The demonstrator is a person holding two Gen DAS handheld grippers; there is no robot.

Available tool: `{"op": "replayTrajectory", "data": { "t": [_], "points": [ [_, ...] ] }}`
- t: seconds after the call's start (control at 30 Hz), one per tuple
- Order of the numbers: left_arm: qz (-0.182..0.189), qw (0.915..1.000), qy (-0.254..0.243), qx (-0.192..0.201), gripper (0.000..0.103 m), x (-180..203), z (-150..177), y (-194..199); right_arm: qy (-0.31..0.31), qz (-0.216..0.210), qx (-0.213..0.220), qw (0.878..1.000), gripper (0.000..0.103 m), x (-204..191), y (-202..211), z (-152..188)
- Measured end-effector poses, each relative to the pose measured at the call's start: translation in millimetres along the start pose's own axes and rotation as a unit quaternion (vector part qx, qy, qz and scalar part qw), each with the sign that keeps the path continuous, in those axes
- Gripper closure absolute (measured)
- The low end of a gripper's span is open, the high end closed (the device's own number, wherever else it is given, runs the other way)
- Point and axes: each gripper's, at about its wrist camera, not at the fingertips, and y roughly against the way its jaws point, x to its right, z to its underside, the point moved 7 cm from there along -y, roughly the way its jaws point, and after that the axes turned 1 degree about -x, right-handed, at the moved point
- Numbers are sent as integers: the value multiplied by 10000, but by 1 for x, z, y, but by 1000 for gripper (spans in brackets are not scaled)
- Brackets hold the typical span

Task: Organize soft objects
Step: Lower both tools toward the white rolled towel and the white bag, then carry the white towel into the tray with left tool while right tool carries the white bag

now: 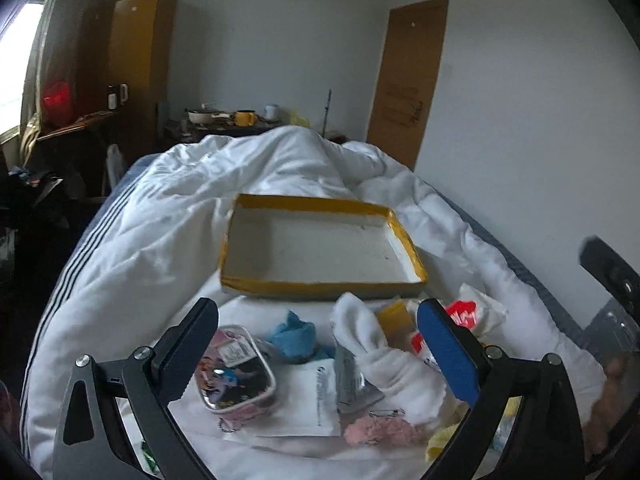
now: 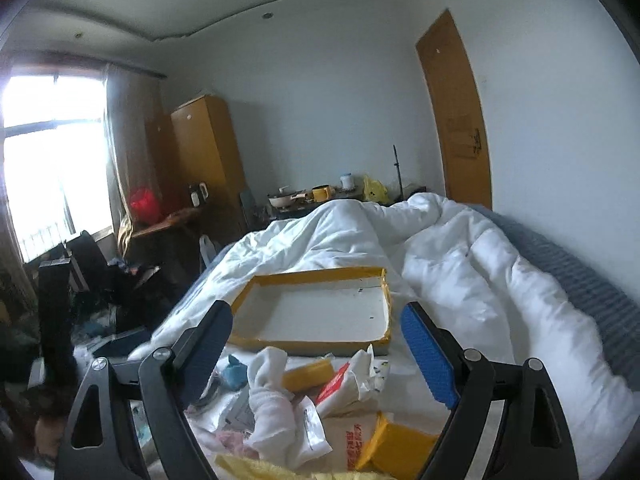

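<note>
I hold the left gripper (image 1: 316, 322) above the pile with its jaws spread and nothing between them. From the left lies a clear cartoon-print pouch (image 1: 236, 376); I judge it semi-stiff and slick. Next is a blue cloth (image 1: 294, 330), limp and light; I would pinch it at a raised fold. The white rolled sock (image 1: 384, 356) sits centre, touching a printed paper sachet (image 1: 316, 400) whose text is too blurred to read. I judge the sock soft and compressible; I would grip mid-roll. A pink fluffy keychain (image 1: 376, 432) lies nearest me. The yellow-edged tray (image 1: 320, 285) stands empty beyond the pile. The right gripper (image 2: 316, 328) likewise hangs spread and empty. A plastic bag (image 2: 352, 438) bears red characters I cannot resolve.
</note>
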Motion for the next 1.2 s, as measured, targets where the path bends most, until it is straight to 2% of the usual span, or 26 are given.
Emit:
{"op": "replayTrajectory", "data": {
  "t": [0.1, 0.23, 0.37, 0.47, 0.57, 0.63, 0.73, 0.8, 0.83, 0.9, 0.97, 1.03, 1.1, 1.13, 1.2],
  "points": [
    [-277, 9992, -268, -89, 3, -8, 3, -2, -48, -150, -388, 9991, 14, -3, -1, 17],
    [4, 9984, -255, -507, 3, 2, 11, -15, -525, -223, -1084, 9925, 14, 9, -24, 48],
    [530, 9932, -10, -1034, 3, 6, 21, -36, -1375, -502, -1688, 9747, 14, 43, -56, 71],
    [718, 9876, 254, -1375, 3, 8, 37, -63, -1535, -576, -1835, 9693, 14, 52, -67, 78],
    [867, 9821, 276, -1651, 3, 16, 51, -81, -1537, -592, -1911, 9676, 14, 56, -75, 78],
    [855, 9831, 180, -1606, 3, 23, 56, -86, -1606, -760, -1830, 9669, 19, 54, -82, 82],
    [747, 9842, -17, -1602, 4, 33, 57, -89, -1492, -654, -1857, 9690, 19, 55, -90, 80],
    [823, 9810, -35, -1757, 4, 38, 55, -87, -1447, -559, -1933, 9688, 21, 56, -98, 78],
    [848, 9794, -42, -1829, 4, 40, 55, -88, -1459, -535, -1984, 9677, 26, 58, -101, 79],
    [907, 9775, -68, -1902, 11, 45, 52, -90, -1484, -518, -2093, 9651, 30, 63, -107, 83],
    [935, 9766, -166, -1928, 25, 51, 50, -89, -1562, -599, -2184, 9614, 32, 64, -116, 89],
    [949, 9748, -322, -1993, 32, 59, 50, -90, -1615, -689, -2267, 9580, 44, 63, -123, 94],
    [937, 9724, -489, -2082, 47, 65, 54, -93, -1666, -738, -2234, 9575, 56, 64, -125, 95],
    [976, 9706, -512, -2141, 53, 67, 57, -96, -1652, -765, -2247, 9573, 57, 63, -125, 95],
    [1100, 9686, -458, -2182, 54, 68, 59, -97, -1626, -779, -2207, 9585, 58, 63, -123, 94]
  ]
}}
